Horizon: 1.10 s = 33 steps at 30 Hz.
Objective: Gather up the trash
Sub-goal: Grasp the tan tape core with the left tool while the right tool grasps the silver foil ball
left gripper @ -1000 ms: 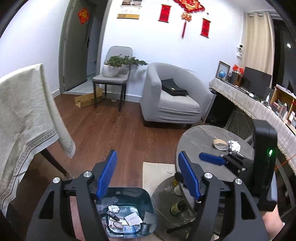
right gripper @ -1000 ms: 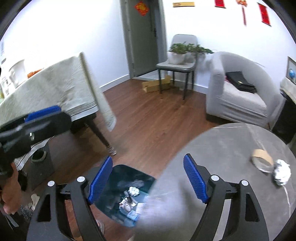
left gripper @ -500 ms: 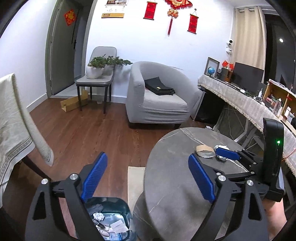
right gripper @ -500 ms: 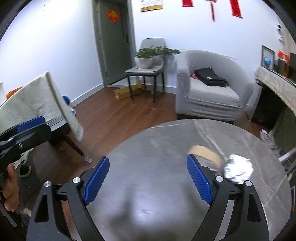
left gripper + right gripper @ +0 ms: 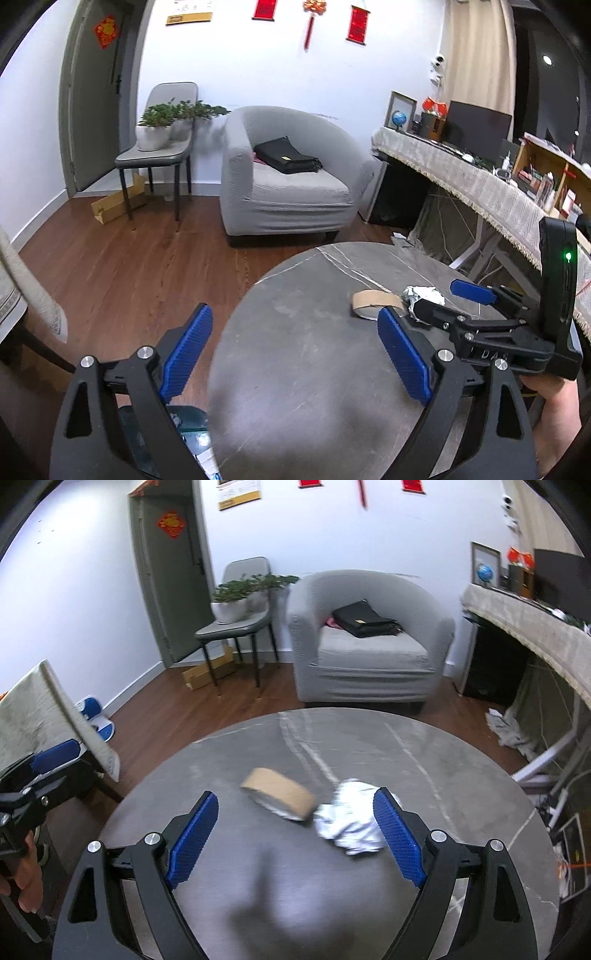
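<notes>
A brown tape roll [image 5: 279, 793] and a crumpled silver foil ball [image 5: 351, 823] lie on the round grey table [image 5: 424, 760]. My right gripper [image 5: 295, 834] is open just above the table, with the roll between its fingers and the foil against the right finger. In the left wrist view the roll [image 5: 373, 301] and foil [image 5: 423, 295] lie at the table's far right, with the right gripper [image 5: 443, 299] over them. My left gripper [image 5: 295, 350] is open and empty over the table's near left edge. A dark bin with trash [image 5: 192, 432] shows below it.
A grey armchair [image 5: 284, 184] with a black bag stands behind the table. A chair with potted plants [image 5: 159, 147] and a cardboard box are at the back left. A cloth-covered table [image 5: 40, 709] is left; a long cluttered desk [image 5: 480, 181] runs along the right.
Both grippers rose from above the bin and moved right over the table. The right gripper closed in on the tape roll and foil, which now sit between its fingers.
</notes>
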Available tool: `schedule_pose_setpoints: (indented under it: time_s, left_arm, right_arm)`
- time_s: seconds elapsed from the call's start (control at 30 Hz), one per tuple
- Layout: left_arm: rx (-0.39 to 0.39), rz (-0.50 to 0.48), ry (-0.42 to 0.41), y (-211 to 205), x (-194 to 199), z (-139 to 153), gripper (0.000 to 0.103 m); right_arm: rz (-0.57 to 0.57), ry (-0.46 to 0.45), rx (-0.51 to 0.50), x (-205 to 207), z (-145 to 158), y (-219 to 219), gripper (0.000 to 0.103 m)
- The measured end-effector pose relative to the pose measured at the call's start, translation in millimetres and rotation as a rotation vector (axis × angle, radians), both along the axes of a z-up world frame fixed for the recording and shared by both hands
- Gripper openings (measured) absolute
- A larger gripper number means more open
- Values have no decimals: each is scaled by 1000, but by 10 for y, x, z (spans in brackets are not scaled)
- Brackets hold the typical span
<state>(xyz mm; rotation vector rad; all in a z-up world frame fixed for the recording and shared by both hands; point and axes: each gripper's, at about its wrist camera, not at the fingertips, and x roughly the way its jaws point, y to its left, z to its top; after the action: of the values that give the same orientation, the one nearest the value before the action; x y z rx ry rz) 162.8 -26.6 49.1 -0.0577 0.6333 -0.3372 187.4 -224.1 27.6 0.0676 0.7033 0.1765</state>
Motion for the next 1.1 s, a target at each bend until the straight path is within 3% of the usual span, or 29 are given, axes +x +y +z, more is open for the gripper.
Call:
schedule_pose_setpoints:
  time_s: [0.47,0.63,0.77,1.1]
  left_arm:
    - [83,-113,58,-574,469,-285,94]
    - [110,-167,79,-790,636,-414,95]
    - [140,-204,98,-955,738,-512,96]
    - [187,-258,128,-1275,915,-682,96]
  right_arm:
    - [-87,126,49,331,-303,-473,87]
    - [-71,197,100,465,-439,-543,57]
    - [-69,194,104,532,-436,-599,43]
    - [-78,137,137,611,-341,-808,43]
